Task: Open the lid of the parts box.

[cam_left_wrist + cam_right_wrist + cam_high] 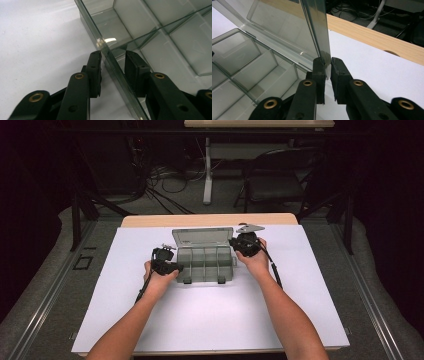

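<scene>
The high view is looking forward and down from above; each gripper view is peering close along its own jaws (nearly touching), all sharing the clear compartment box.

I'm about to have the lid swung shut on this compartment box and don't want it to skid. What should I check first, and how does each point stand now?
1. Right gripper grips the lid edge: ok, its fingers are clamped on the clear edge.
2. Left gripper holds the box wall: not ok, the wall sits between the fingers with a gap on each side.
3. Lid raised, free to swing: ok, it stands upright behind the compartments.
4. Compartments free of anything in the lid's path: ok, those in view look empty.
5. Front latches out of the way: cannot tell, too small.
6. Box lies flat on the white mat: ok.
</scene>
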Available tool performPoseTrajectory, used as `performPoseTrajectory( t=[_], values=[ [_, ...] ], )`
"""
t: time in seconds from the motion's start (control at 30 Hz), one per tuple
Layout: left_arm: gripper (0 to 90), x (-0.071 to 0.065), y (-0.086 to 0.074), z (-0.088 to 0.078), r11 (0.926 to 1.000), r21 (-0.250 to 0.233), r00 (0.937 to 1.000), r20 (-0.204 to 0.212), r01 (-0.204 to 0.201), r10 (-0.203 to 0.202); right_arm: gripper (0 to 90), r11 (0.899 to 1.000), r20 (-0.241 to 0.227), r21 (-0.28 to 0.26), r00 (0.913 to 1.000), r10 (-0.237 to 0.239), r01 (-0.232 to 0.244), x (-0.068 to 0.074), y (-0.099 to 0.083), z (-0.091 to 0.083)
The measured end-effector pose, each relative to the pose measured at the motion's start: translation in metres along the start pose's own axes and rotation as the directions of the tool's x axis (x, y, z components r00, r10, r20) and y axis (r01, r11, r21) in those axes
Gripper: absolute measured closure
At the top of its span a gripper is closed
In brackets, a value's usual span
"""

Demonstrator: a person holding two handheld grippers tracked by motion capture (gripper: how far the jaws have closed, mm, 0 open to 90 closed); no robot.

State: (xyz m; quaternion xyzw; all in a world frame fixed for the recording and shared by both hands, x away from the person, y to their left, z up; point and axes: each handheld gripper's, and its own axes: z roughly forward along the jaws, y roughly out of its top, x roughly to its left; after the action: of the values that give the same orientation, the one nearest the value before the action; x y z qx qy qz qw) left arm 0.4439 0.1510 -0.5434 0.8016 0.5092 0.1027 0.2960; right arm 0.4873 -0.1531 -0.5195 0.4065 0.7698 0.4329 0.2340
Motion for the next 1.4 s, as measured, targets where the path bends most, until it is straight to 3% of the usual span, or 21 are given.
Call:
performPoseTrajectory(
  t=[0.07,0.1,0.77,1.23,1.4],
  values=[
    [67.6,0.000,-0.002,0.002,1.0000,0.004,1.0000,-0.004,0.000,0.000,82.5,1.000,0.000,-0.001,1.0000,0.002,-0.002,0.000,0.000,0.000],
    [67.8,-0.004,-0.004,0.003,0.9999,-0.005,0.9994,-0.032,-0.016,0.015,82.5,1.000,0.002,0.000,1.0000,0.003,-0.003,0.000,0.000,0.000],
    [68.8,-0.004,-0.005,0.003,0.9997,-0.010,0.9991,-0.036,-0.023,0.023,83.4,0.999,0.014,-0.005,0.9992,0.038,-0.038,0.000,0.001,0.003],
    [68.8,-0.004,-0.005,0.003,0.9997,-0.009,0.9991,-0.036,-0.024,0.024,84.2,0.991,0.009,-0.017,0.9911,0.133,-0.133,-0.004,0.003,0.009],
    [68.9,-0.004,-0.005,0.003,0.9997,-0.009,0.9990,-0.037,-0.024,0.024,85.0,0.986,0.031,0.002,0.9859,0.164,-0.165,-0.004,0.006,0.011]
  ],
)
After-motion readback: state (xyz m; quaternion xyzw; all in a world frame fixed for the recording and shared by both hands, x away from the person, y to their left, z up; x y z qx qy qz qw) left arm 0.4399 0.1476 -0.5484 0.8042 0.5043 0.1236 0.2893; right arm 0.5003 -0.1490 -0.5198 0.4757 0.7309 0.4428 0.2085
